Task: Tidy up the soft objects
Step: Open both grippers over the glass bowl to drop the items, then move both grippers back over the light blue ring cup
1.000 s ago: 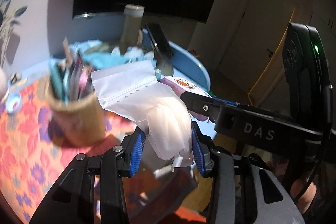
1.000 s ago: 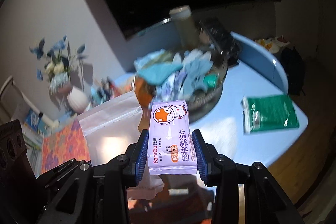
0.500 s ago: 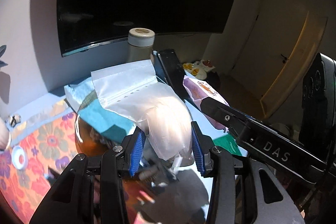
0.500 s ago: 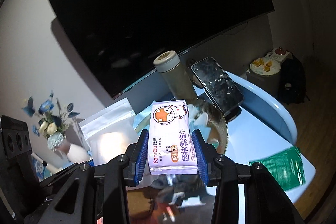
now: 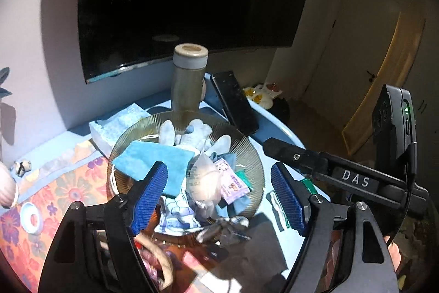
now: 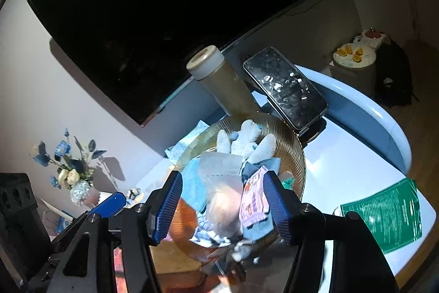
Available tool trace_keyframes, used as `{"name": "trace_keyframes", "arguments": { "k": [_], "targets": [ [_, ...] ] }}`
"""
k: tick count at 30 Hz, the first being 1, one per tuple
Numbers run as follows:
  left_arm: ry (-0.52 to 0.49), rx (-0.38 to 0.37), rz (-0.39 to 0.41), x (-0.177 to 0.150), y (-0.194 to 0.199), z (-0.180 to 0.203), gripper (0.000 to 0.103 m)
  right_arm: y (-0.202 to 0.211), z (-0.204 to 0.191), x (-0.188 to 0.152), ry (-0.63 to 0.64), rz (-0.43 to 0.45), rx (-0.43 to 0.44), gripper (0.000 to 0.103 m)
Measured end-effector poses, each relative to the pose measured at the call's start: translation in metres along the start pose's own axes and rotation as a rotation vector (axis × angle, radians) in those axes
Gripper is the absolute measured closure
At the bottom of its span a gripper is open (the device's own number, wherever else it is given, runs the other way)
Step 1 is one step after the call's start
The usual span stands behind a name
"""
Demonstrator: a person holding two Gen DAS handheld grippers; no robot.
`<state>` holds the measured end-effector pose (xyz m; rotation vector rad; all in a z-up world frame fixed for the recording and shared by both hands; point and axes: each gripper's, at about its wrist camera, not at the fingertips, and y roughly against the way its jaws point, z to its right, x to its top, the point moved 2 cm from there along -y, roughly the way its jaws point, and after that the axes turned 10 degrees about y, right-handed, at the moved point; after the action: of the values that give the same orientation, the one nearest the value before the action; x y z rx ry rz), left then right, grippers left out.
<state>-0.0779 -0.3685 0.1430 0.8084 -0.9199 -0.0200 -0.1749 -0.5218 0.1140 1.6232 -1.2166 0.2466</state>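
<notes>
Both the left tongs (image 5: 218,197) and right tongs (image 6: 221,206) hang spread wide with nothing between them, above the ribbed glass bowl (image 5: 253,155). In it, the clear plastic pouch (image 5: 204,179) and purple wipes pack (image 5: 231,183) lie side by side atop a blue cloth (image 5: 153,161), near the surface's far edge.

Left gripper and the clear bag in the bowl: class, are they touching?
Apart. The left wrist view shows the left gripper with jaws wide open, and the clear bag lying in the bowl with gaps on both sides.
</notes>
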Motion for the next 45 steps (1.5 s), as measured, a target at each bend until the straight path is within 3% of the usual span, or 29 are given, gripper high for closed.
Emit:
{"name": "trace_keyframes", "arguments": {
  "k": [6, 11, 14, 18, 22, 26, 33, 39, 41, 43, 45],
  "targets": [
    [-0.002, 0.001, 0.042, -0.014, 0.042, -0.001, 0.025, 0.031, -0.030, -0.007, 0.070, 0.033, -0.007, 0.043],
    [0.026, 0.070, 0.064, -0.034, 0.080, -0.029, 0.025, 0.042, -0.068, -0.019, 0.131, 0.028, 0.029, 0.043],
    [0.055, 0.196, 0.077, -0.052, 0.102, -0.064, 0.025, 0.047, -0.094, -0.025, 0.188, 0.026, 0.038, 0.040],
    [0.091, 0.474, 0.116, -0.073, 0.135, -0.118, 0.025, 0.047, -0.134, -0.034, 0.263, 0.020, 0.087, 0.039],
    [0.179, 0.600, 0.135, -0.087, 0.170, -0.168, 0.025, 0.036, -0.190, -0.053, 0.369, -0.016, 0.161, 0.039],
    [0.236, 0.669, 0.170, -0.097, 0.204, -0.202, 0.025, 0.017, -0.236, -0.076, 0.456, -0.068, 0.206, 0.038],
    [0.271, 0.710, 0.181, -0.104, 0.221, -0.234, 0.025, -0.025, -0.291, -0.112, 0.536, -0.174, 0.234, 0.038],
    [0.289, 0.683, 0.157, -0.106, 0.206, -0.261, 0.025, -0.073, -0.314, -0.122, 0.511, -0.261, 0.218, 0.038],
    [0.302, 0.675, 0.144, -0.108, 0.195, -0.273, 0.025, -0.093, -0.317, -0.125, 0.485, -0.285, 0.204, 0.032],
    [0.337, 0.683, 0.117, -0.113, 0.182, -0.291, 0.025, -0.118, -0.317, -0.130, 0.445, -0.291, 0.166, 0.019],
    [0.402, 0.653, 0.102, -0.120, 0.164, -0.314, 0.025, -0.137, -0.315, -0.136, 0.441, -0.292, 0.128, 0.019]
  ]
}}
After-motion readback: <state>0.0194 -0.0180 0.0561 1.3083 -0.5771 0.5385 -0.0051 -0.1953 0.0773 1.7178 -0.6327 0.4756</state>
